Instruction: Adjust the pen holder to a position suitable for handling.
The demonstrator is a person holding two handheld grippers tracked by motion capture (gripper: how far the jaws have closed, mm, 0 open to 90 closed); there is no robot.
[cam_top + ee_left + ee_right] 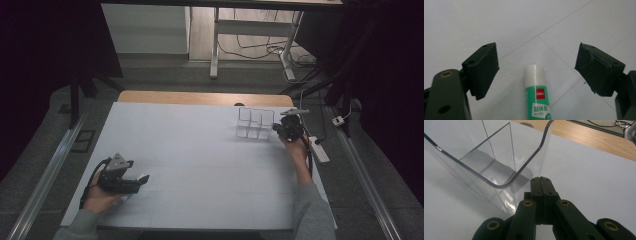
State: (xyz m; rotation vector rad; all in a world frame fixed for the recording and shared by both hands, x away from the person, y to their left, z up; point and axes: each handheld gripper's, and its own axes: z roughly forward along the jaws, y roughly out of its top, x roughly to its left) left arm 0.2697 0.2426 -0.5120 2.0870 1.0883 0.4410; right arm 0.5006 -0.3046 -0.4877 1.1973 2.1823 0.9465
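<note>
Clear divided organizer (255, 123) stands at the white worktop (200, 150) far right; right gripper (541, 181) beside it, jaws pressed together. Left gripper (536, 67) jaws wide around a glue stick (536, 92).

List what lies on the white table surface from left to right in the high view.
Left gripper, open, in the person's left hand → bare white table surface → clear divided organizer → right gripper, shut, beside the organizer's right wall.
</note>
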